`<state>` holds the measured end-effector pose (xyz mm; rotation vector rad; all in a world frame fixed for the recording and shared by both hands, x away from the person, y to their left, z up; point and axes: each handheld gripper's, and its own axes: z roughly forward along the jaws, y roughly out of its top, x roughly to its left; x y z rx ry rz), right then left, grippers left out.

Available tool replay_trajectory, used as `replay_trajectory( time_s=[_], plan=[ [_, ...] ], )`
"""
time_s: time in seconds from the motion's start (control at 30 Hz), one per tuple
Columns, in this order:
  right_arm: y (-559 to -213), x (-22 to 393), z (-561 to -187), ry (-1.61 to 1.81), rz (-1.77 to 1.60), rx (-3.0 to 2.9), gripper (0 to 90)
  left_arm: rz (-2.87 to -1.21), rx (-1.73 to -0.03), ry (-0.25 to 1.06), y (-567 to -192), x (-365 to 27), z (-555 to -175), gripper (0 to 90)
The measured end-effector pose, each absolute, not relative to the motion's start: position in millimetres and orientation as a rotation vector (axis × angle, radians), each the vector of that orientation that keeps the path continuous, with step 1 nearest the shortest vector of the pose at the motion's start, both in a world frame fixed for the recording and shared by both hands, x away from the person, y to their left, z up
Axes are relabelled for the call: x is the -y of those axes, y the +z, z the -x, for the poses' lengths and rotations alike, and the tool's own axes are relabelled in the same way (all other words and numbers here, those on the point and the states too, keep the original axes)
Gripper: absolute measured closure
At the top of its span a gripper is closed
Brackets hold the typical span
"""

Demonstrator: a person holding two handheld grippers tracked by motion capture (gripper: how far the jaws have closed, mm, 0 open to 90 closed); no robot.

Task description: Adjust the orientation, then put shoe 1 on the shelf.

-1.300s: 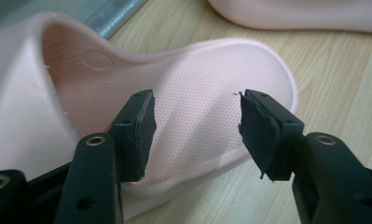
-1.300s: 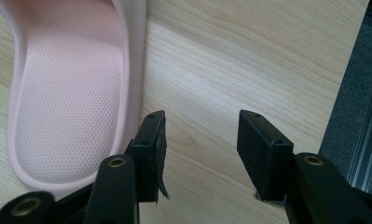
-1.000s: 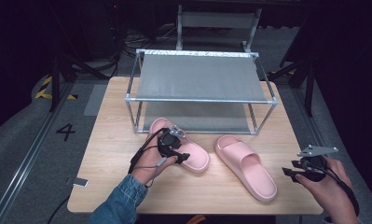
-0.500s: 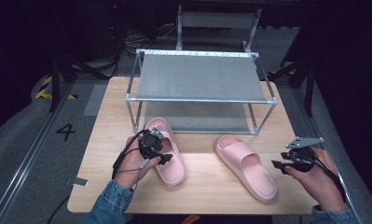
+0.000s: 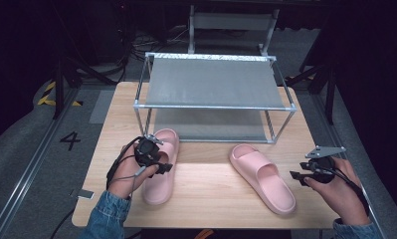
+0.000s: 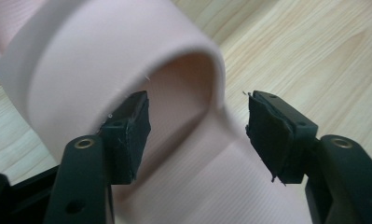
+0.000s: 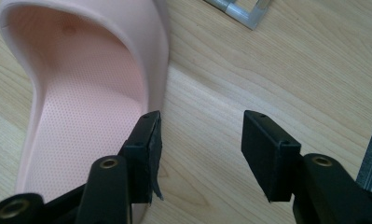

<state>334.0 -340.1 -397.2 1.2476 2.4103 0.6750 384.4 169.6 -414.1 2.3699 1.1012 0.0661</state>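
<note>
Hovering over the left slipper (image 5: 161, 167), left gripper (image 5: 162, 168) has just widened, strap edge between unclenched pads; slipper's length points to the table's (image 5: 211, 191) far edge.

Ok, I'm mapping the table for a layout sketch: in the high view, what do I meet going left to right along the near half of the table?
Left gripper → left pink slipper under it → right pink slipper → right gripper, jaws beside that slipper's heel.
</note>
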Motion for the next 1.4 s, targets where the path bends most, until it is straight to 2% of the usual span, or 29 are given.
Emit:
replay_trajectory(
  time_s=[0.07,0.3,0.47,0.5,0.57,0.63,0.97,1.4],
  plan=[
    [-397.1,340.1,-334.1,0.675,-1.245,-2.410,48.7,-2.378,-1.122,0.082,-413.8,-172.5,-383.9,34.8],
    [-399.1,338.9,-333.3,0.669,-1.244,-2.415,48.5,-2.388,-1.123,0.103,-412.7,-169.4,-383.8,39.2],
    [-399.7,340.3,-331.0,0.666,-1.249,-2.413,48.5,-2.393,-1.132,0.102,-414.8,-164.5,-384.5,54.1],
    [-399.7,340.3,-331.0,0.666,-1.249,-2.413,48.5,-2.397,-1.129,0.105,-415.1,-162.8,-384.6,54.1],
    [-399.4,340.7,-330.3,0.668,-1.250,-2.412,48.6,-2.395,-1.119,0.102,-414.3,-160.2,-384.1,71.4],
    [-399.4,341.3,-330.1,0.671,-1.247,-2.410,48.7,-2.414,-1.125,0.121,-412.5,-157.9,-383.3,79.5],
    [-399.2,342.1,-329.8,0.666,-1.246,-2.407,48.8,-2.366,-1.168,0.136,-399.3,-162.7,-378.5,84.8],
    [-390.7,351.6,-324.7,0.674,-1.269,-2.360,48.4,-2.397,-1.056,0.089,-372.8,-146.4,-370.2,85.2]
  ],
)
